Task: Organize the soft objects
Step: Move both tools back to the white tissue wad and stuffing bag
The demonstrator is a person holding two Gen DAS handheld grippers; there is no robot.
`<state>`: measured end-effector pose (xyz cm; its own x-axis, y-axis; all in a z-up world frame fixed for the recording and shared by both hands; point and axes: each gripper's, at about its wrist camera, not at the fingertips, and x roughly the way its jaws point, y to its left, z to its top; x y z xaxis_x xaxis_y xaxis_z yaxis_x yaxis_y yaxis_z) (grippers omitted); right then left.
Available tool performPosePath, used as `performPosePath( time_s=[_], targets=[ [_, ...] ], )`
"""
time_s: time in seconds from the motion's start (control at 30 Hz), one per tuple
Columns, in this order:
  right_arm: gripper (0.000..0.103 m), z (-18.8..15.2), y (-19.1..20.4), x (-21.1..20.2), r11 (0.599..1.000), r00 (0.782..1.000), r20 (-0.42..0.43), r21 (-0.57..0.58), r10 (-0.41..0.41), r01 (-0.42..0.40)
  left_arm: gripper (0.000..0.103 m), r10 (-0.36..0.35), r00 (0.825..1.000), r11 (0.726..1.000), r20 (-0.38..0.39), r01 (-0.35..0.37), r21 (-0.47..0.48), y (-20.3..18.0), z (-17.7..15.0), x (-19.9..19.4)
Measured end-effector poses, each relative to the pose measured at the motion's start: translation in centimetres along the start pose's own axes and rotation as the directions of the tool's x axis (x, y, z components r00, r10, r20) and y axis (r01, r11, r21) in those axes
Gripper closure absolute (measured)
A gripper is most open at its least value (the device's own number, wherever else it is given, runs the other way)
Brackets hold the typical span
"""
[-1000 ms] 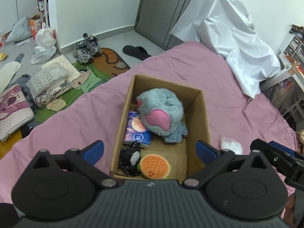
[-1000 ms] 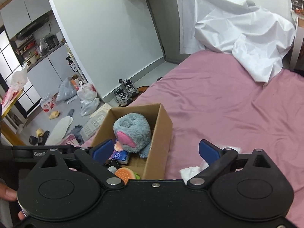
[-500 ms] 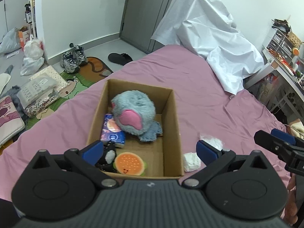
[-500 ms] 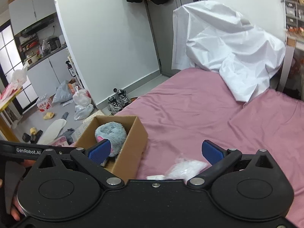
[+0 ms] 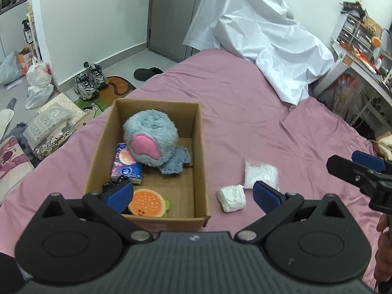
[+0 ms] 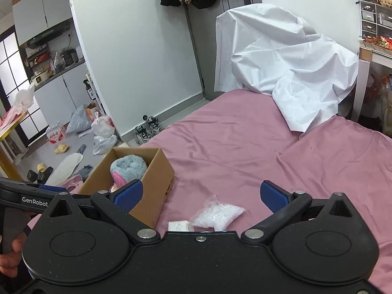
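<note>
A cardboard box (image 5: 201, 147) stands on the pink bed (image 5: 245, 103). In it lie a grey-blue plush with a pink ear (image 5: 150, 138), a tissue pack (image 5: 126, 165), a burger-shaped soft toy (image 5: 148, 203) and a small black item. Right of the box lie a white folded wad (image 5: 232, 198) and a clear bag of white filling (image 5: 261, 173). My left gripper (image 5: 192, 193) is open and empty above the box's near end. My right gripper (image 6: 201, 194) is open and empty, above the bag (image 6: 218, 216) and the wad (image 6: 178, 226). The box also shows in the right wrist view (image 6: 156, 191).
A crumpled white sheet (image 5: 264, 41) covers the bed's far end. Shoes (image 5: 89, 82), plastic bags (image 5: 39, 85) and packages lie on the floor to the left. A cluttered desk (image 5: 362, 56) stands at the right. The right gripper's finger (image 5: 355, 171) shows at the left wrist view's right edge.
Both grippers have pulled back and to the right. The wad and bag have come into fuller view beside the box. Both stay open.
</note>
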<state>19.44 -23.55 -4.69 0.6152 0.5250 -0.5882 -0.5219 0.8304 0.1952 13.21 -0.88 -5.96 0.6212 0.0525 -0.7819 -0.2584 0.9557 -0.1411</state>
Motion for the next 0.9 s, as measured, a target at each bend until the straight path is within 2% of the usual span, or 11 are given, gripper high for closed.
performPosePath(
  time_s=[0.2,0.33,0.53,0.67,0.9],
  targets=[
    [0.0,-0.1,-1.5,-0.2,0.998,0.999,-0.01,0.026,-0.053,0.053,0.0,0.022,1.0,0.999,-0.011,-0.021,0.039,-2.5,-0.2,0.2],
    [0.0,-0.1,-3.3,0.0,0.995,0.999,-0.029,0.092,-0.04,0.043,0.0,0.01,1.0,0.999,-0.012,-0.009,0.049,-3.7,-0.3,0.5],
    [0.002,-0.3,-4.9,0.8,0.993,0.996,-0.079,0.116,-0.029,0.038,0.001,0.002,1.0,0.998,-0.008,-0.002,0.055,-5.4,-0.6,1.4],
    [0.01,-0.3,-6.2,1.5,0.986,0.994,-0.109,0.165,0.004,0.014,0.003,0.003,1.0,0.999,0.003,-0.003,0.049,-6.3,-1.2,2.1],
    [0.022,-0.7,-6.6,2.7,0.985,0.988,-0.148,0.175,0.032,-0.006,0.02,-0.008,1.0,1.0,-0.022,0.008,0.016,-7.3,-1.9,4.1]
  ],
)
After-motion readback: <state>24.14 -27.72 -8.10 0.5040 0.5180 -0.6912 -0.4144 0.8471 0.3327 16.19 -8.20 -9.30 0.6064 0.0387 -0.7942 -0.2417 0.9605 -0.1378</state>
